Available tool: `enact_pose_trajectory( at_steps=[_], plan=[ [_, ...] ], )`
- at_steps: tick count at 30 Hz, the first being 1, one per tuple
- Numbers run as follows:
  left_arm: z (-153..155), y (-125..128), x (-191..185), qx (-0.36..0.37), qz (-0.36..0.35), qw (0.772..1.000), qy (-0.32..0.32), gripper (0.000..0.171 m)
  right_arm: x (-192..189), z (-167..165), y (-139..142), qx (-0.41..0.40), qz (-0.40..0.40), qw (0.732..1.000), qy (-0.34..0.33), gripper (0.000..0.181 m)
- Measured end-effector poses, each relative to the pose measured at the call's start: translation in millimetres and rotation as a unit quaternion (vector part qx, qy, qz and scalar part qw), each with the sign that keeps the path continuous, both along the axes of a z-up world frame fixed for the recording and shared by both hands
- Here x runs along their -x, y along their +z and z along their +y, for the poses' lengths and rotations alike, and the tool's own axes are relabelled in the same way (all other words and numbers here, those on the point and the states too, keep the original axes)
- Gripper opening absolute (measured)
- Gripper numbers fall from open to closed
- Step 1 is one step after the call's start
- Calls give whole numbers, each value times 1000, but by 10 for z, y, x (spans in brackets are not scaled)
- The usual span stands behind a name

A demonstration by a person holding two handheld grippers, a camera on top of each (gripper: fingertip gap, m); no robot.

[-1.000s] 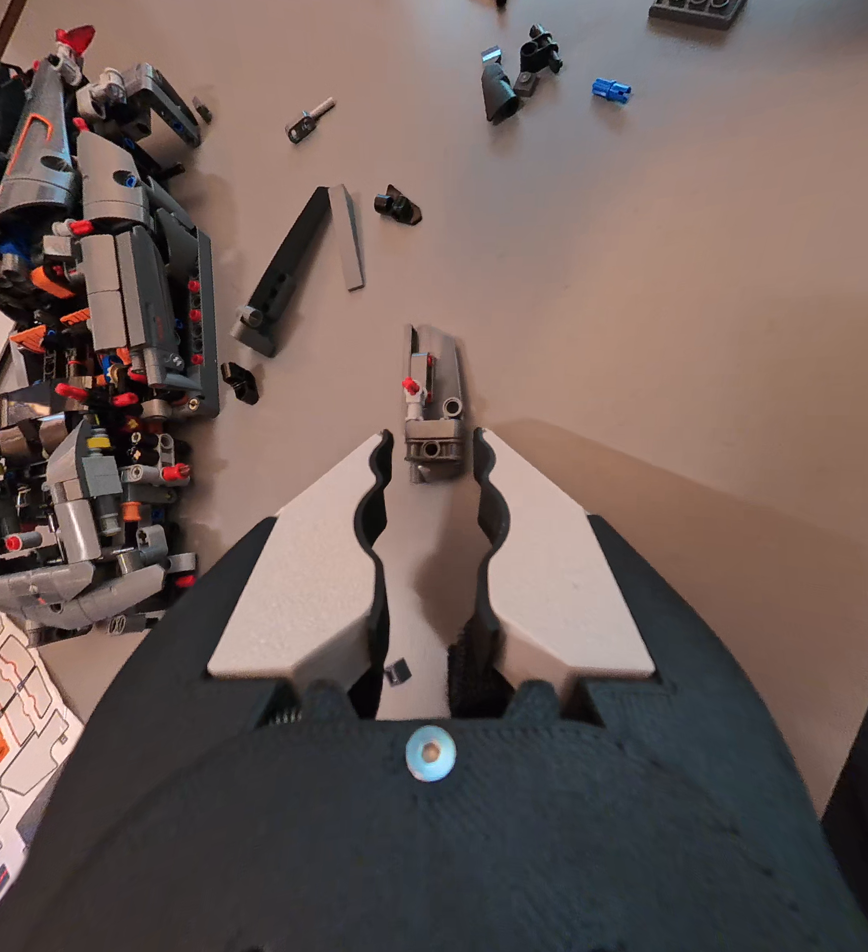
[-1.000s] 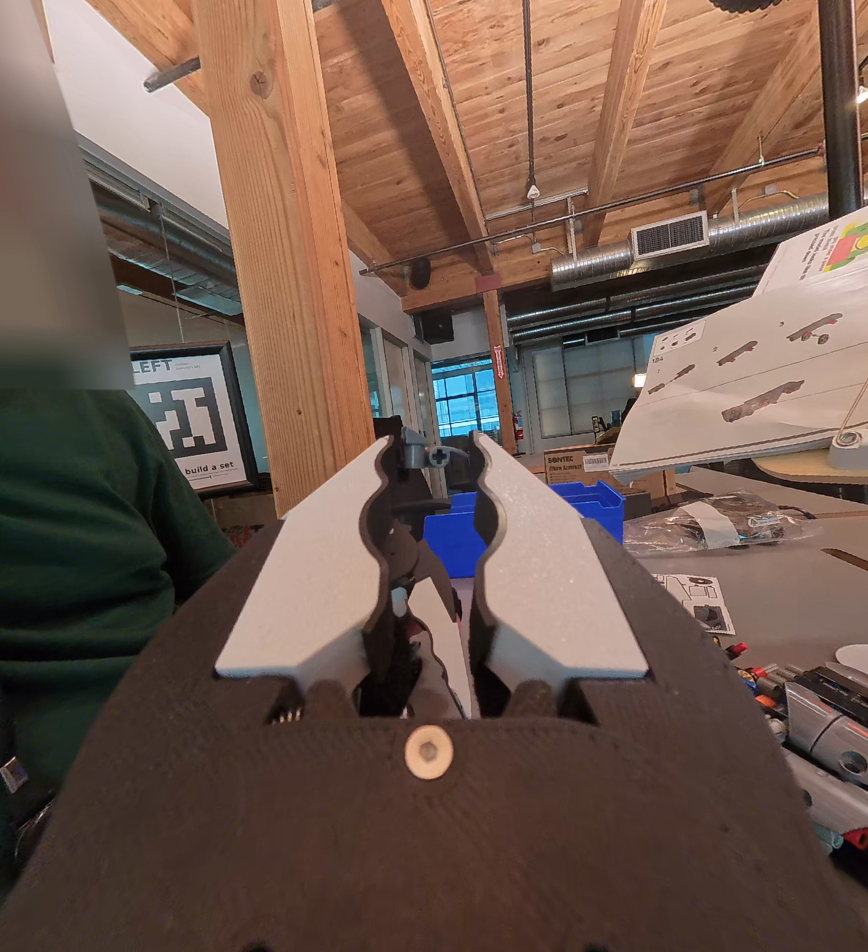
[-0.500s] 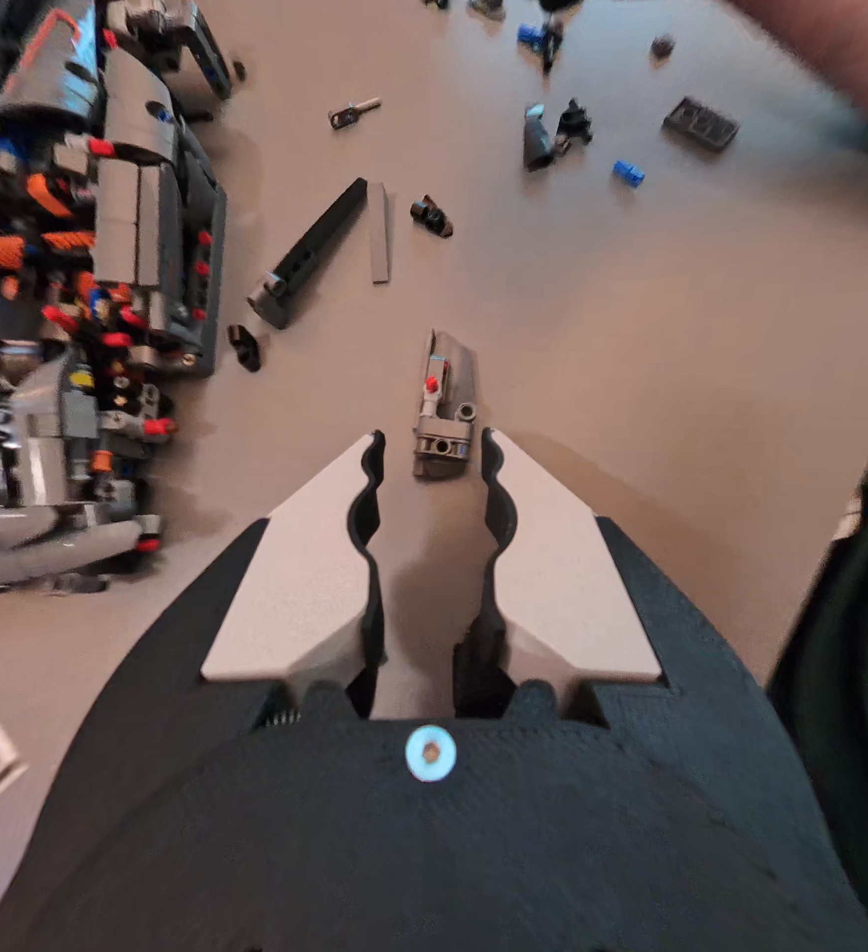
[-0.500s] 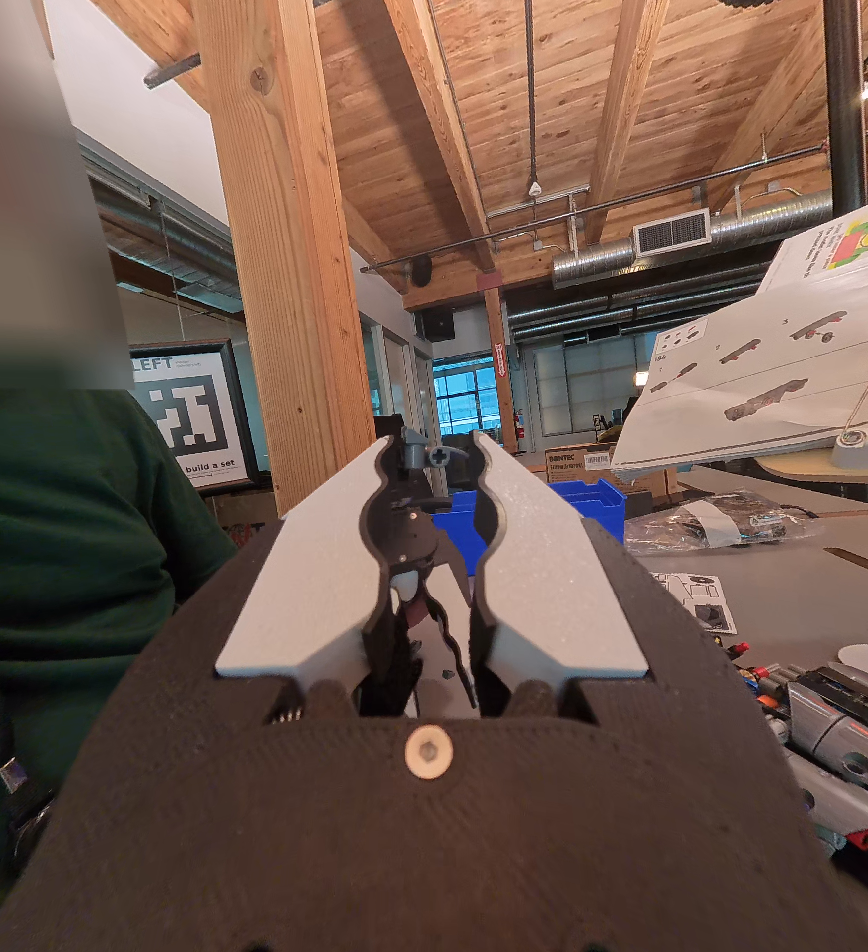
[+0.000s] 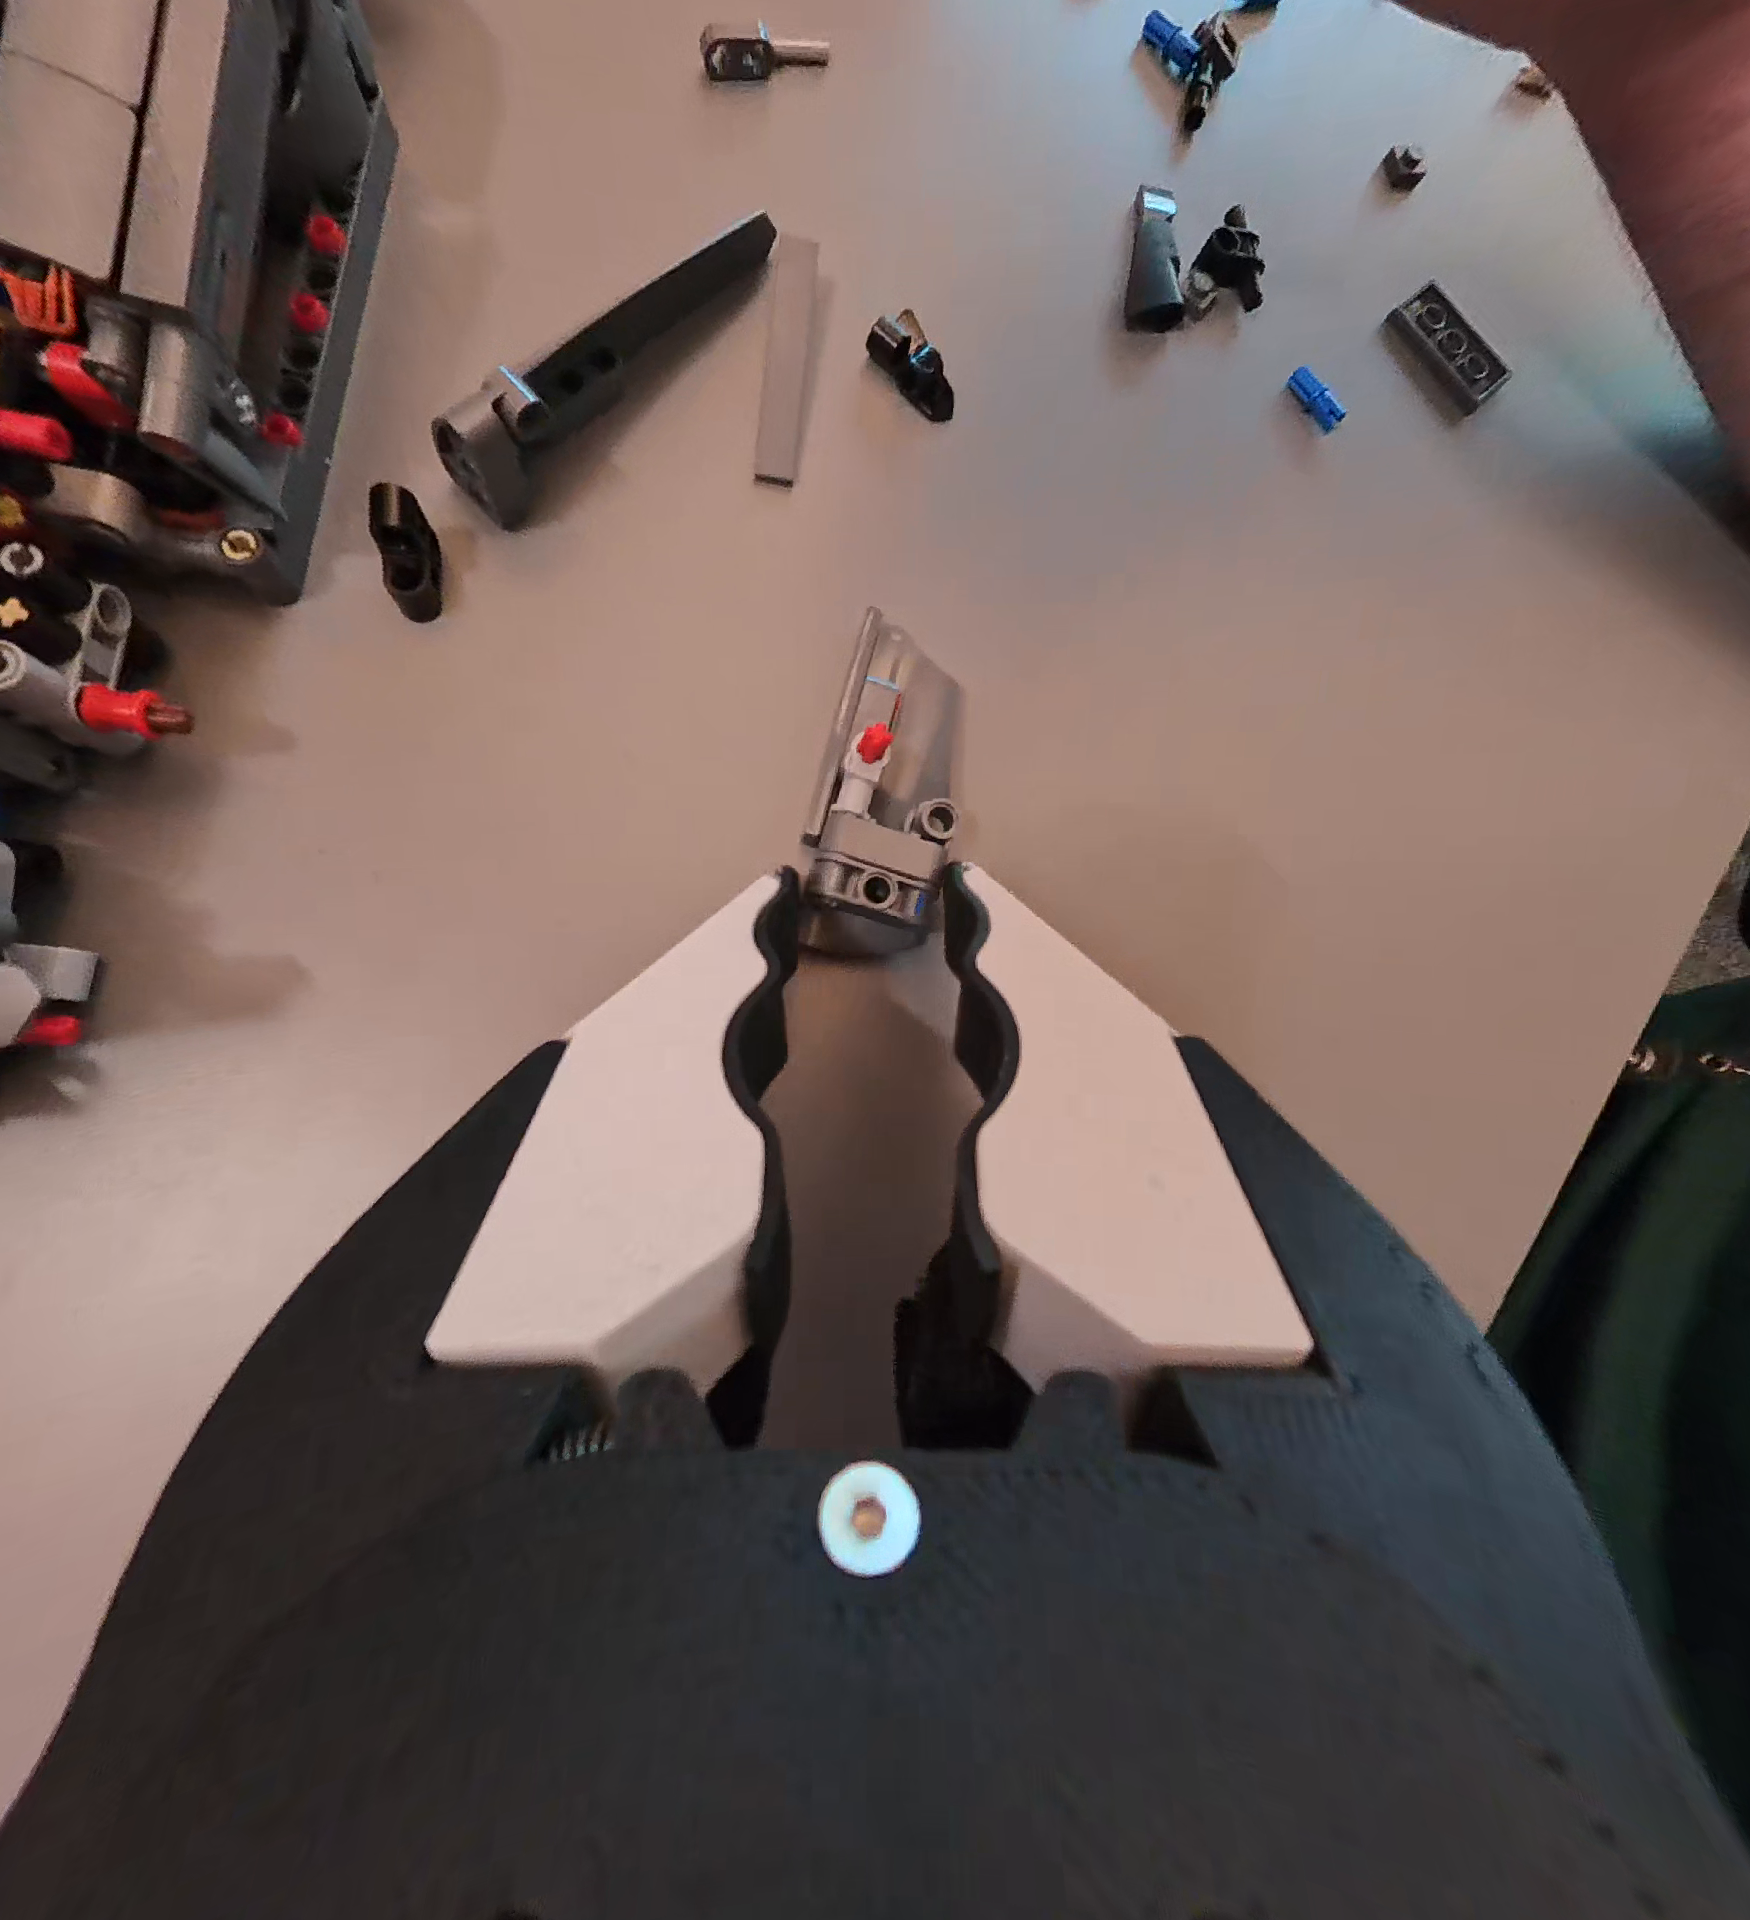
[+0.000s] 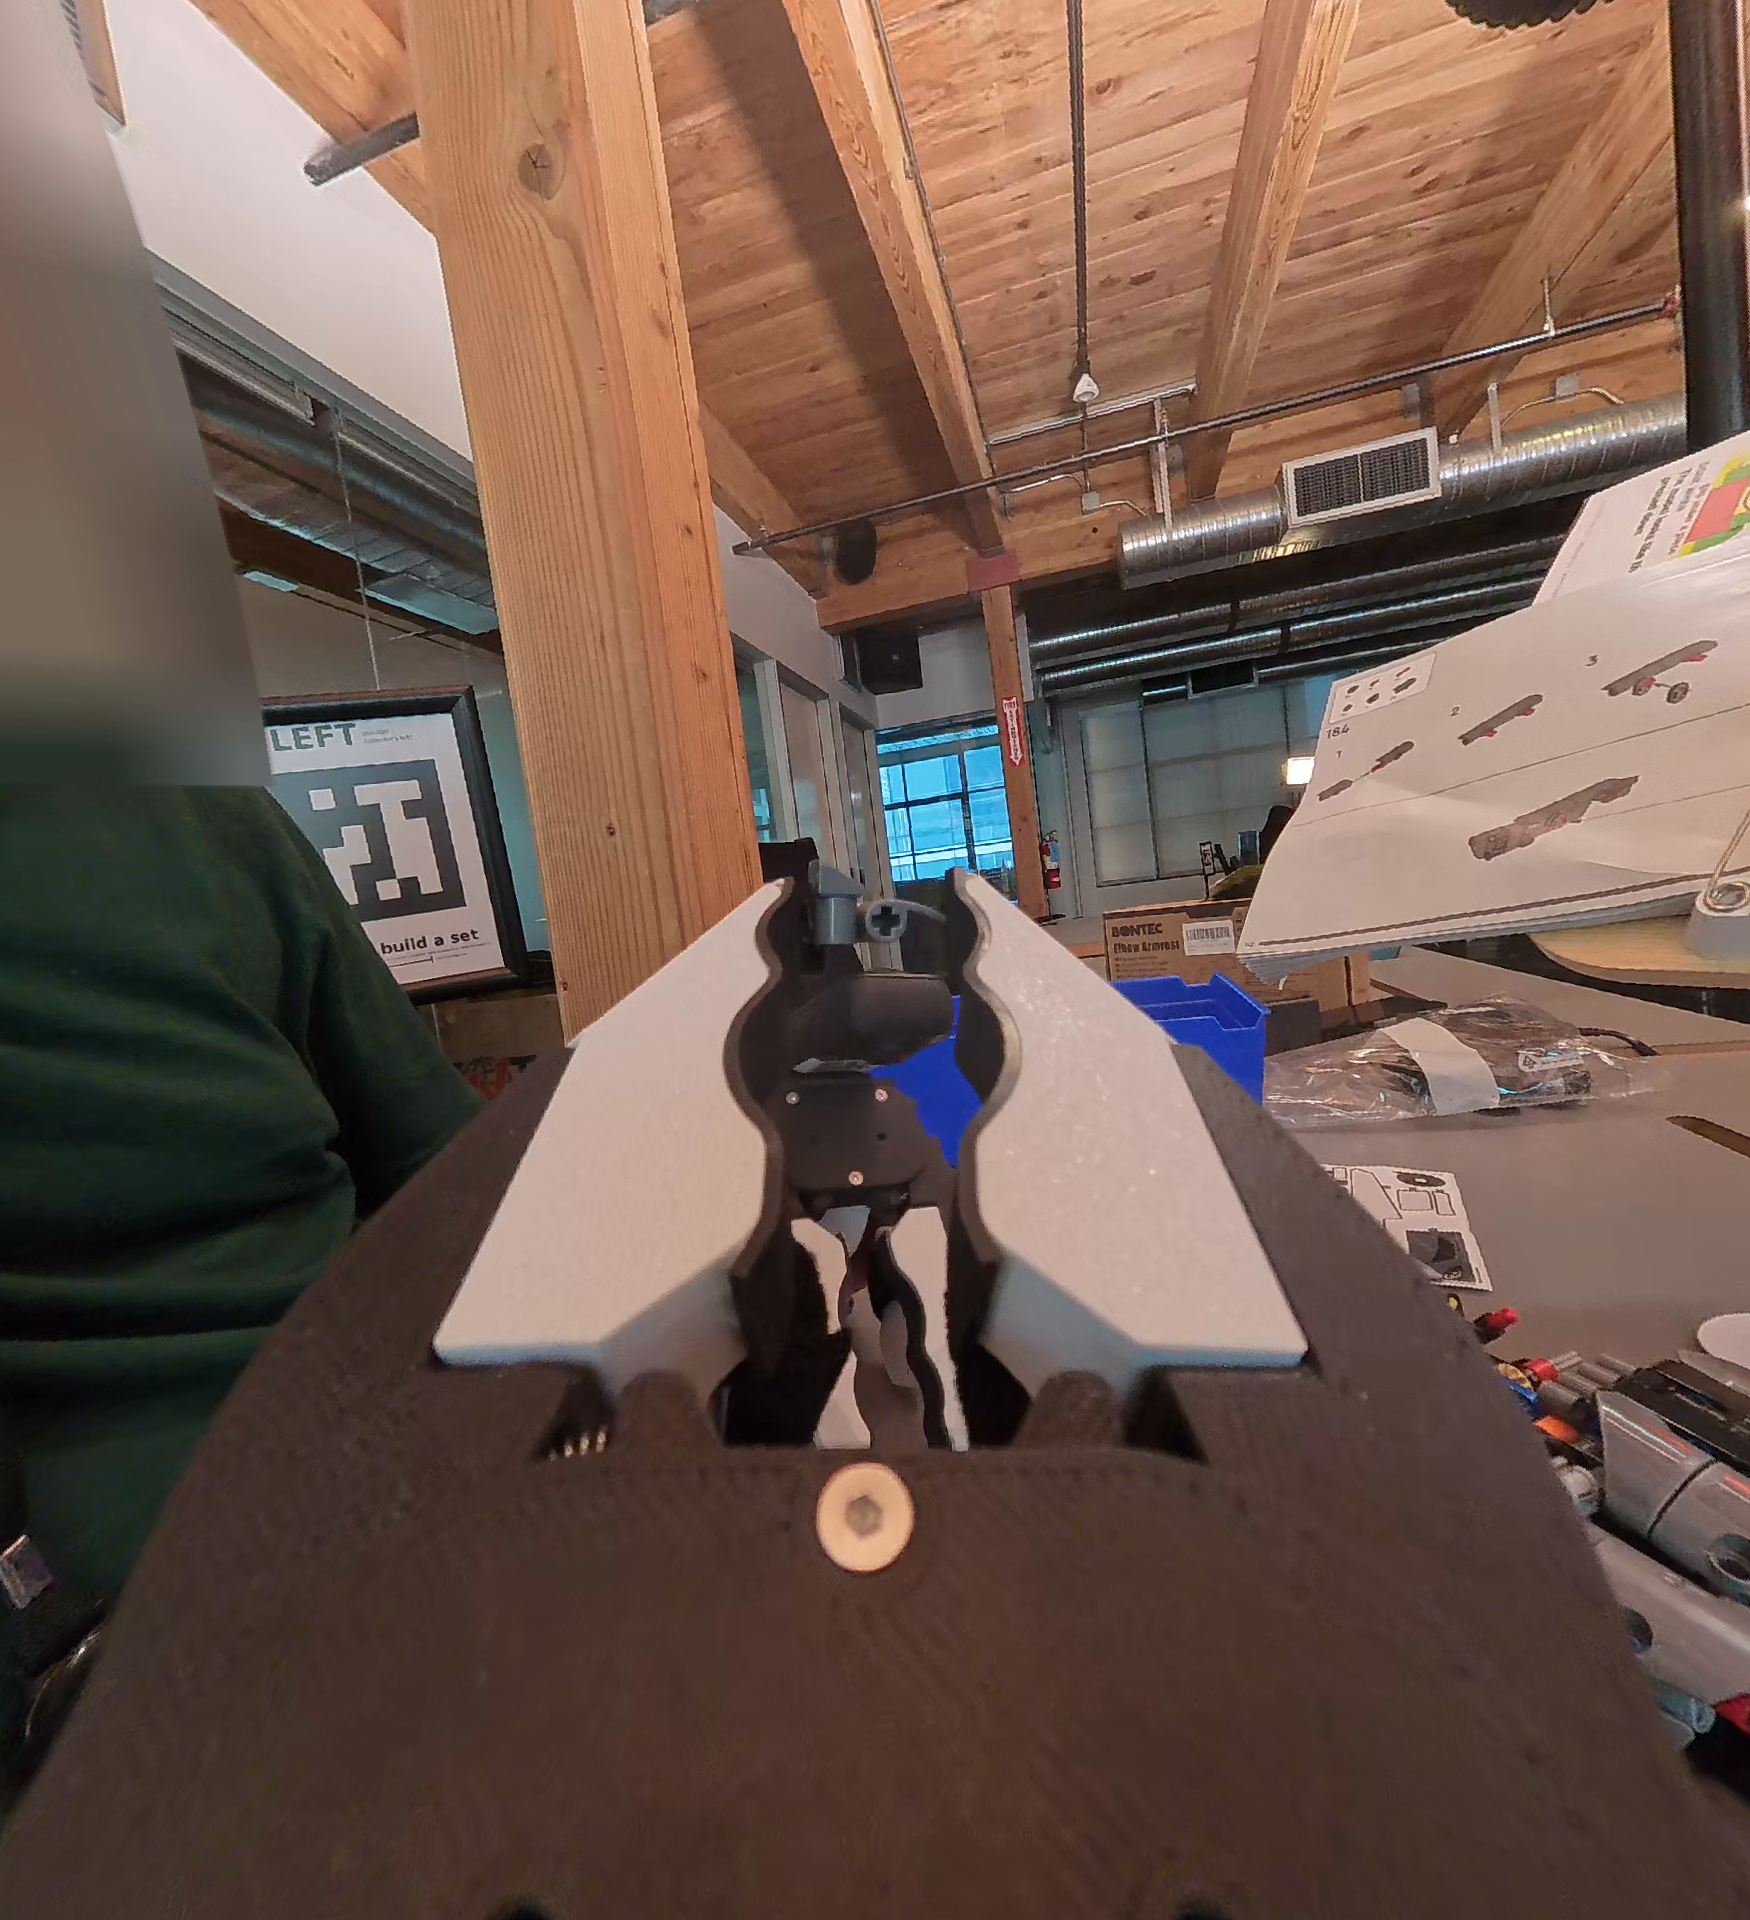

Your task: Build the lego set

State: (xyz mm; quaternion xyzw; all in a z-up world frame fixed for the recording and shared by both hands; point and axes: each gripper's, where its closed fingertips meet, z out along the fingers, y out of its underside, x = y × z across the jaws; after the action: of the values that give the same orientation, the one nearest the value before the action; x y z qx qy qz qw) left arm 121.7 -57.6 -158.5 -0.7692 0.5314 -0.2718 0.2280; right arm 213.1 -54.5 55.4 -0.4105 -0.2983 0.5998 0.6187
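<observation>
Fingers (image 5: 762,935) closer around grey sub-assembly (image 5: 881,790) (earlier short), table (image 5: 1214,675) nearer

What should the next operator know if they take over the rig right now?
Left hand-held gripper: open, tips either side of the small grey sub-assembly on the table, not yet clamped.
Right hand-held gripper: raised off the table, shut on a dark grey piece.
Big model lies left; loose parts beyond.
Left to do: grasp the sub-assembly, join the pieces.
</observation>
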Motion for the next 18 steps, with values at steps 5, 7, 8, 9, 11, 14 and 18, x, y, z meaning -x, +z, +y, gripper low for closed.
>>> enact_pose_trajectory(
  at_steps=[5,7,8,9,11,14,18],
  plan=[
    [-26,-10,-18,-21,9,1000,-20,24,17,25,-31,7,-8,1000,-2,24],
    [-43,-13,-25,-32,10,999,-33,24,55,42,-68,14,-20,1000,-1,24],
    [-52,-13,-26,-35,10,999,-40,24,88,59,-102,22,-29,999,0,24],
    [-59,-13,-28,-40,10,998,-47,24,134,92,-163,37,-44,998,1,24],
    [-45,-14,-25,-72,20,996,-57,24,260,158,-341,74,-85,994,7,24],
    [-39,-14,-23,-105,33,991,-73,24,494,168,-619,138,-147,979,33,25],
    [-106,-14,-32,-81,25,993,-84,24,635,129,-965,224,-203,953,24,25]
  ],
)
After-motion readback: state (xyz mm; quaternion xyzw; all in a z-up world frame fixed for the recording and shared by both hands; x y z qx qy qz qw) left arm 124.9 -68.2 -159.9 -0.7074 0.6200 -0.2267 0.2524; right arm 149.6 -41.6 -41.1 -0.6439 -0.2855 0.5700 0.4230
